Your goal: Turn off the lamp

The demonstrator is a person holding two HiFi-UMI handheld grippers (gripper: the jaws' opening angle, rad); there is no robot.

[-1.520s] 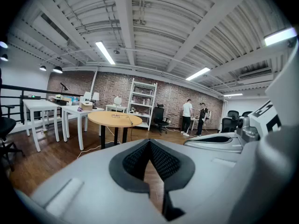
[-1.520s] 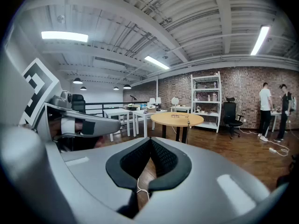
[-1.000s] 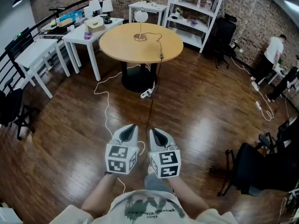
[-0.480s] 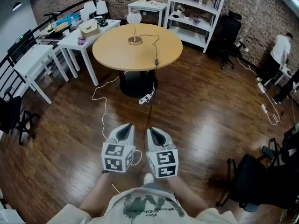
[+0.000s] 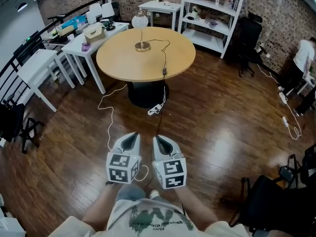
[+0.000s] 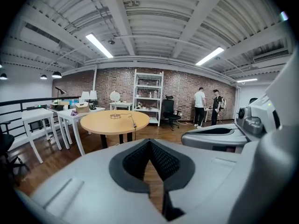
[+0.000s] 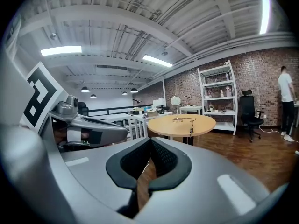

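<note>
The lamp (image 5: 141, 31), a white globe on a thin stem with a brass foot, stands at the far side of a round wooden table (image 5: 123, 65). Its cord runs across the top to an inline switch (image 5: 164, 71) hanging at the near edge. The lamp (image 6: 115, 97) is small and far off in the left gripper view, and the lamp (image 7: 176, 101) is equally distant in the right gripper view. My left gripper (image 5: 130, 137) and right gripper (image 5: 159, 139) are held side by side over the wood floor, well short of the table. Both are shut and hold nothing.
A power strip (image 5: 154, 110) and a white cable (image 5: 109, 117) lie on the floor before the table. White desks (image 5: 91, 39) stand at the left, a shelf unit (image 5: 212, 14) and office chair (image 5: 249, 33) behind. A black chair (image 5: 276, 196) is at my right, a person (image 5: 305, 58) far right.
The table and lamp have drawn a little nearer and shifted left in the head view. Both grippers stay shut and side by side.
</note>
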